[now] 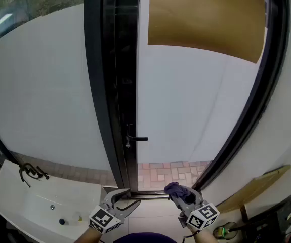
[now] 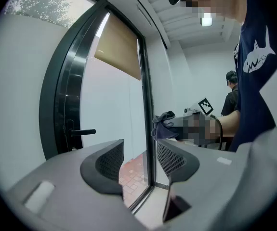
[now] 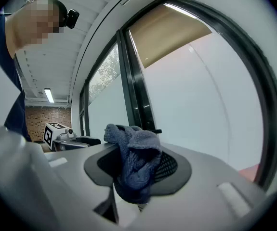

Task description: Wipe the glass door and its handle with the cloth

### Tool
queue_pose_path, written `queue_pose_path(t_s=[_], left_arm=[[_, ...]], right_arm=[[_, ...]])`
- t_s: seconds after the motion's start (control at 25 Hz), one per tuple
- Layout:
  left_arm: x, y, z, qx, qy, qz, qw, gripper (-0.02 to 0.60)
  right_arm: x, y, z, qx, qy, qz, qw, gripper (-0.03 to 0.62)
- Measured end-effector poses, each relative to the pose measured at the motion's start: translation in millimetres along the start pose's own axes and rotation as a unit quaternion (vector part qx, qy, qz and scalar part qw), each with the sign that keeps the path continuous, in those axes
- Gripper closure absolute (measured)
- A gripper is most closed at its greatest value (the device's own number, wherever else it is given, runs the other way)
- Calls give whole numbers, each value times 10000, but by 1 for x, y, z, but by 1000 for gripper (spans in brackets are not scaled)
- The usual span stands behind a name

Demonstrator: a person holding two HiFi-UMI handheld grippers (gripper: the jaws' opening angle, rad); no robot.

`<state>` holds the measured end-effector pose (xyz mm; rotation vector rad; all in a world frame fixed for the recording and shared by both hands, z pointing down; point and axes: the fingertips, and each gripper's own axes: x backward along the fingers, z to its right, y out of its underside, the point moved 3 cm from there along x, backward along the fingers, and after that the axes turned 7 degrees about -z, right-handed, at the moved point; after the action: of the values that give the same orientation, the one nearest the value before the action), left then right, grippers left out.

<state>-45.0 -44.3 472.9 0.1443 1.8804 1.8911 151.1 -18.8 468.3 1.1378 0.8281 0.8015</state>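
The right tool [image 3: 139,171] is closed on the cloth [image 3: 134,163], which is bunched between the jaws and spills above and below them. The left tool [image 2: 139,160] is held with jaws apart and nothing between them.

The glass door [image 1: 196,100] stands ahead of and above the right tool, well apart from it; no contact between cloth and glass is seen. The handle [image 1: 136,138] lies ahead, above and somewhat left of the right tool. Its lever is set level, with the free end pointing right across the pane. The left tool is judged nearer the handle sideways, but the cloth is carried by the right, so a reach up and leftward is called for.

The door's top is cut off, and its upper part is covered by a brown blind [image 1: 206,16]. The handle is small and dark against the dark frame [image 1: 112,85], so its plate is hard to make out. Whether the door is latched cannot be told.
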Motion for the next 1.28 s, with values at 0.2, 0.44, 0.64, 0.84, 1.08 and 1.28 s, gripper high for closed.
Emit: queue_pose_path(t_s=[0.2,0.44,0.64,0.84,1.08,1.28], left_arm=[[8,4,-8,-17,13,-11,10000,370],[10,6,-13,3,1,10,10000,370],[0,8,-28,90,-189,12,9998,370],[-12,3,-45,74,-336,65,9994,370],[-25,-6,-67,79,-500,142,9986,370],[-32,-3,-73,161,-567,149,9982,370]], right_arm=[[-28,-16,-5,258,-75,71,9996,447],[-76,-34,9,569,-201,4,9982,448],[-131,-71,16,1235,-422,-9,9914,448],[-189,-123,13,2141,-592,118,9750,448],[-255,-168,10,3172,-640,186,9460,448],[-307,-180,2,4346,-491,5,8993,448]])
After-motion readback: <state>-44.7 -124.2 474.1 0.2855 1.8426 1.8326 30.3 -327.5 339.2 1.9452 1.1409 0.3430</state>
